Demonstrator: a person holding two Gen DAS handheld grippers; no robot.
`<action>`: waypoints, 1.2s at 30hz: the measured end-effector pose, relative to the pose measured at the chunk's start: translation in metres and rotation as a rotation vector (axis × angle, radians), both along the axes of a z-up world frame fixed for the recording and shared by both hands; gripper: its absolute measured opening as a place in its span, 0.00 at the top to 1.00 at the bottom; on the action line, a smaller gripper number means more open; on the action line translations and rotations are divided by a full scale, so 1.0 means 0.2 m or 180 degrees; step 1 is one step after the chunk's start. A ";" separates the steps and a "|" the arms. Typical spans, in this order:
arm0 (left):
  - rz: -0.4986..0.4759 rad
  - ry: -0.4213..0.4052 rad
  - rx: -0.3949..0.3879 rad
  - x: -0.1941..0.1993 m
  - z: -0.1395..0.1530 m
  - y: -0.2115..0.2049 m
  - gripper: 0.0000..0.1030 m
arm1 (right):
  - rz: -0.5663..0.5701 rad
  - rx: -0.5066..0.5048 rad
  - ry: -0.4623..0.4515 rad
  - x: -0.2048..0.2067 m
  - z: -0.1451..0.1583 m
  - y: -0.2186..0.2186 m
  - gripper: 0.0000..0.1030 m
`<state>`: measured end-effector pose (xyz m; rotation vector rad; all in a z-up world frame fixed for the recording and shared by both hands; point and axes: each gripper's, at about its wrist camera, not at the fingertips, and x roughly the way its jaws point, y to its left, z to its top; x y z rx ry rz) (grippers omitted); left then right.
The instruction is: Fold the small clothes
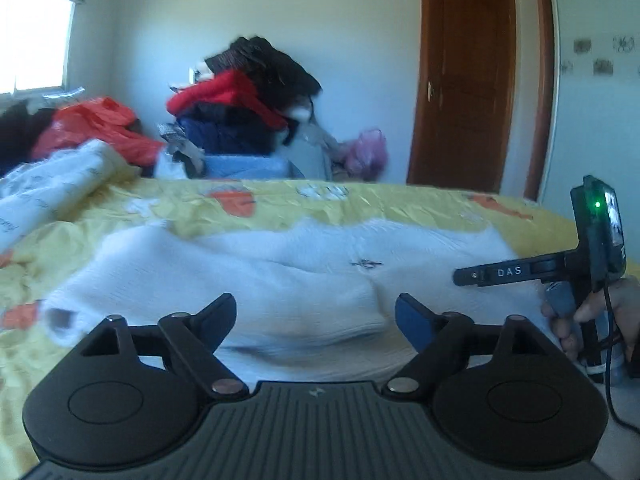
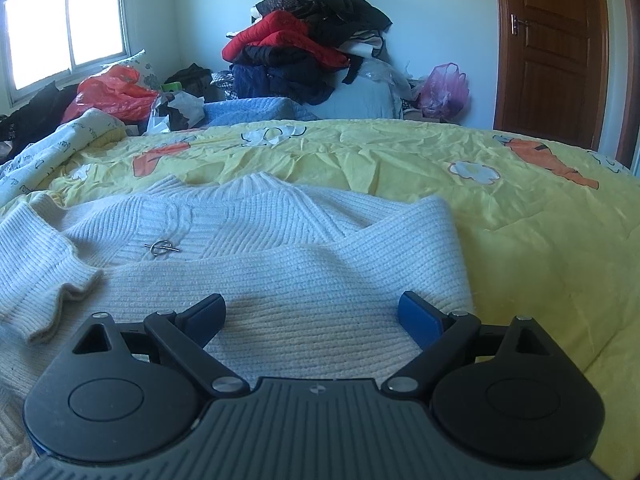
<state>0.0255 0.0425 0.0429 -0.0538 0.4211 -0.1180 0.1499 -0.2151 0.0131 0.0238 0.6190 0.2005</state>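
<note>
A white knitted sweater [image 2: 280,264] lies on the yellow bedspread [image 2: 520,216], a sleeve folded across its front and a small metal brooch [image 2: 161,247] on its chest. It also shows in the left wrist view [image 1: 248,272], blurred. My right gripper [image 2: 312,316] is open and empty, low over the folded sleeve. My left gripper [image 1: 314,318] is open and empty, low over the sweater's near edge. The right gripper's body [image 1: 592,256] shows at the right of the left wrist view, held in a hand.
A tall pile of red, black and navy clothes [image 2: 304,40] stands behind the bed. Red plastic bags [image 2: 116,92], a rolled printed blanket [image 2: 52,148] and a blue blanket [image 2: 256,110] lie at the far left. A pink bag [image 2: 444,88] sits by the wooden door [image 2: 552,52].
</note>
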 end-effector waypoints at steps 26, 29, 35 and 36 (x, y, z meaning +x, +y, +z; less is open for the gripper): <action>0.0331 0.0492 -0.1121 0.08 -0.21 0.28 0.01 | 0.0501 0.1462 0.1282 0.04 0.05 0.53 0.86; 0.0333 0.0488 -0.1132 0.07 -0.21 0.28 0.01 | 0.0566 0.1513 0.1155 0.02 0.09 0.53 0.88; 0.0338 0.0494 -0.1112 0.08 -0.21 0.28 0.01 | 0.0696 0.1461 0.0636 0.03 0.37 0.33 0.88; 0.0339 0.0495 -0.1112 0.08 -0.21 0.28 0.01 | 0.0682 0.1396 0.0573 0.04 0.41 0.28 0.88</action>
